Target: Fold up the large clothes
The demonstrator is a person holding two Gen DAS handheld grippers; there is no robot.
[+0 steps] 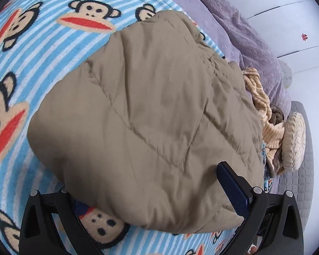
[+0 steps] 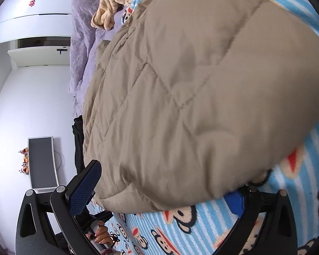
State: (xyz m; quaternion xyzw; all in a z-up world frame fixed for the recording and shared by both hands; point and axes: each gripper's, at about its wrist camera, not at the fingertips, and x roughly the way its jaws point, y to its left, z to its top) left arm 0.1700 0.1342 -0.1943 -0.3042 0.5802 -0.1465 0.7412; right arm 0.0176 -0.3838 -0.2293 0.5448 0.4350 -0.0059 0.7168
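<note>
Blue striped monkey-print blanket (image 1: 42, 48) over the bed, with tan quilted coat (image 1: 151, 114) directly on it.

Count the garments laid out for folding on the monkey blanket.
1: a tan quilted padded jacket, bundled mid-blanket between both open grippers. A crumpled cream striped fabric lies beyond it; more could be hidden underneath.

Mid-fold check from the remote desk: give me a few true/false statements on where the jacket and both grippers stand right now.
1. The tan quilted jacket lies on a blue striped monkey-print blanket. True.
2. The left gripper is shut with nothing between its fingers. False: its fingers are spread wide, with the jacket's near edge between them.
3. The right gripper is open at the jacket's edge. True.
4. The jacket is bright red. False: it is tan.
5. A purple cover lies beyond the jacket. True.
</note>
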